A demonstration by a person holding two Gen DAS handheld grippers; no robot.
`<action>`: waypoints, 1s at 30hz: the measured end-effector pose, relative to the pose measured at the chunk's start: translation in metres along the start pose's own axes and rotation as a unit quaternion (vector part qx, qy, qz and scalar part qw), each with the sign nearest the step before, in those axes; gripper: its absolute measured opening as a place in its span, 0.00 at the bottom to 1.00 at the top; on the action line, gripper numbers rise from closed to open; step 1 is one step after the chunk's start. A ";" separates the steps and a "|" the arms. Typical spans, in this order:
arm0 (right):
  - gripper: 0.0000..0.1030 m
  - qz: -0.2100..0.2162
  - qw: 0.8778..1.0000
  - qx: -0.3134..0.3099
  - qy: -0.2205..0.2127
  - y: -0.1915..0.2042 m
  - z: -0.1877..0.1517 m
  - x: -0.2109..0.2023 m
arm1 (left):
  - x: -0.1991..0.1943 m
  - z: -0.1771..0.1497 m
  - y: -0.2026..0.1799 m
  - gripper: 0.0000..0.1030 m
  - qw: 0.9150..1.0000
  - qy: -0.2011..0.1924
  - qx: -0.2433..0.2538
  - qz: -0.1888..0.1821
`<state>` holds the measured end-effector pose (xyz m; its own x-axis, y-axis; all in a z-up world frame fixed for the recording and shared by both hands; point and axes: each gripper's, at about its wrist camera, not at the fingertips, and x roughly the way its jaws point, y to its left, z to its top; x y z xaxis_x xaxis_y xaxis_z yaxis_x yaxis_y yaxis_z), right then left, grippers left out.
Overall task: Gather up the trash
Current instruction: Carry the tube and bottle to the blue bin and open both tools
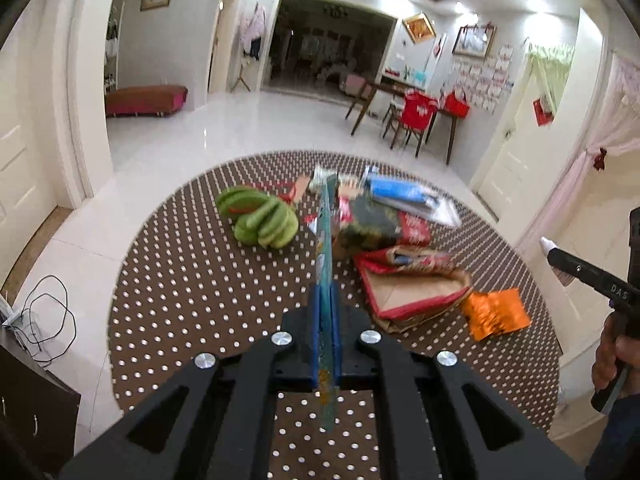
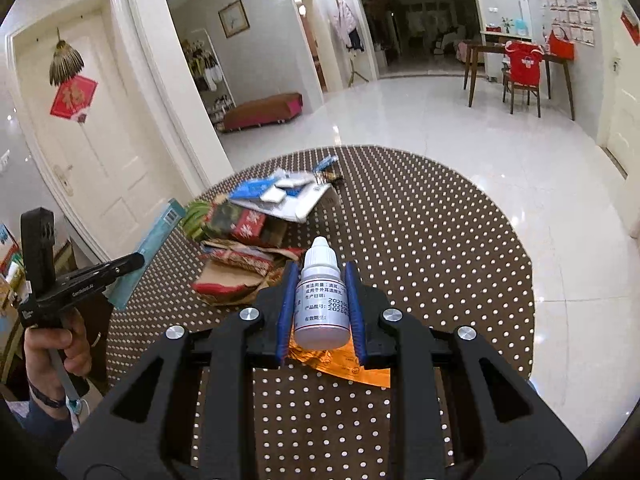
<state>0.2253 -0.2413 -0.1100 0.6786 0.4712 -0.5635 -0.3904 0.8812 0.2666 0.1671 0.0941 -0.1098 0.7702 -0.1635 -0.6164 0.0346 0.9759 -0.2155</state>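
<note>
While the left gripper (image 1: 325, 300) was clamped on a thin teal box (image 1: 326, 248) held edge-on above the dotted table (image 1: 192, 280), the right gripper (image 2: 322, 304) was squeezing a small white dropper bottle (image 2: 321, 300). Rest of the trash pile (image 1: 384, 240) sat far-middle on the table, right of the green bananas (image 1: 260, 216), with an orange wrapper (image 1: 494, 312) nearer on the right.

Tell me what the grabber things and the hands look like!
Each gripper, left gripper and right gripper, is black plastic with blue finger pads, silver bolts and white lettering on the side. The left hand wears a ring and a dark sleeve.
</note>
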 end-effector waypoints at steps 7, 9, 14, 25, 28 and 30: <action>0.23 -0.004 0.999 0.015 -0.036 -0.010 0.005 -0.033 | -0.028 0.022 -0.042 0.04 0.998 -0.051 0.021 -0.032; 0.23 -0.008 0.999 0.024 -0.048 -0.017 0.006 -0.044 | -0.030 0.027 -0.063 0.04 0.997 -0.059 0.034 -0.046; 0.23 -0.025 0.996 0.043 -0.076 -0.041 0.005 -0.081 | -0.023 0.033 -0.128 0.04 0.991 -0.061 0.066 -0.101; 0.23 -0.099 0.978 0.138 -0.122 -0.141 -0.026 -0.159 | 0.038 0.007 -0.291 0.05 0.969 -0.005 0.120 -0.218; 0.23 -0.123 0.970 0.179 -0.113 -0.179 -0.046 -0.165 | 0.069 -0.011 -0.332 0.05 0.963 0.032 0.134 -0.233; 0.23 -0.138 0.962 0.214 -0.097 -0.209 -0.064 -0.161 | 0.089 -0.024 -0.354 0.05 0.959 0.057 0.144 -0.236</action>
<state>0.1578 -0.5040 -0.1246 0.8395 0.1782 -0.5133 0.0855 0.8896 0.4486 0.2086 -0.2695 -0.1065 0.5520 -0.5951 -0.5841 0.5490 0.7866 -0.2825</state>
